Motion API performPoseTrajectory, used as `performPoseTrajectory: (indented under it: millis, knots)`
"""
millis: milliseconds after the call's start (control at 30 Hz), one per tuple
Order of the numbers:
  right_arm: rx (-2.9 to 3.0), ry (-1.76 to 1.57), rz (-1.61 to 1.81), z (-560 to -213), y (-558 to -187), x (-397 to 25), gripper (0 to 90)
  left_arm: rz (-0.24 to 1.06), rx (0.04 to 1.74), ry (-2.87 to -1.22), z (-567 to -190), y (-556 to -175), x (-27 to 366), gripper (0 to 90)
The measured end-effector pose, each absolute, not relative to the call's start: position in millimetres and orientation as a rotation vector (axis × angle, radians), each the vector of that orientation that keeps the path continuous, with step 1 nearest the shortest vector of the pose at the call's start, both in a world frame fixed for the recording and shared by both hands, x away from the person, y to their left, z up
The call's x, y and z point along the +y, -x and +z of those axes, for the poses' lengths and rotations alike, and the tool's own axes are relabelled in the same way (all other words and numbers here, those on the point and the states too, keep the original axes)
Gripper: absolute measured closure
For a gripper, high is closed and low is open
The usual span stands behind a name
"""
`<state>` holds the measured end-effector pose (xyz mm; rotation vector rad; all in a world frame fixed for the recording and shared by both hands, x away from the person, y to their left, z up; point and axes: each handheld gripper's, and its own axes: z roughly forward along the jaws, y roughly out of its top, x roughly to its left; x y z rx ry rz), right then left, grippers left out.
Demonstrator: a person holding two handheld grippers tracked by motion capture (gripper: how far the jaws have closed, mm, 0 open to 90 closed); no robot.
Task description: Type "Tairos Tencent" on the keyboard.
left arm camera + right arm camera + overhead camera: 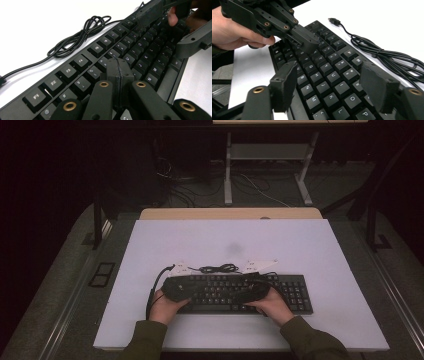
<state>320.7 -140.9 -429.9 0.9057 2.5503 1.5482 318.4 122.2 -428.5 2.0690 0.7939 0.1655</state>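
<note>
The keyboard (240, 292) lies at six o'clock on the white table (150, 245), near the front edge, its cable (218, 268) coiled just beyond at twelve; the left gripper (117, 71), jaws pressed together on nothing, points its tip down at the letter keys near the middle rows; the right gripper (334, 85) hovers above the right-hand letters with jaws spread wide; the step in hand looks like key pressing, so the next move probably calls for a short, straight dip onto one key; open room lies at twelve and three o'clock, while the front edge sits close behind the hands.
</note>
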Motion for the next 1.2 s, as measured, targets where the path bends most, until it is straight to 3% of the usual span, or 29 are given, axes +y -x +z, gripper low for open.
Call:
performPoseTrajectory:
  millis: [400, 1200]
  knots:
    - [2.521, -0.92, 1.527, -431.6, -323.5, -144.8, 19.4, 0.155, 0.794, -2.126, -433.9, -325.3, 111.4, 88.6]
    - [2.488, -0.928, 1.523, -431.4, -327.1, -151.0, 18.5, 0.154, 0.791, -2.125, -435.2, -323.6, 112.7, 88.4]
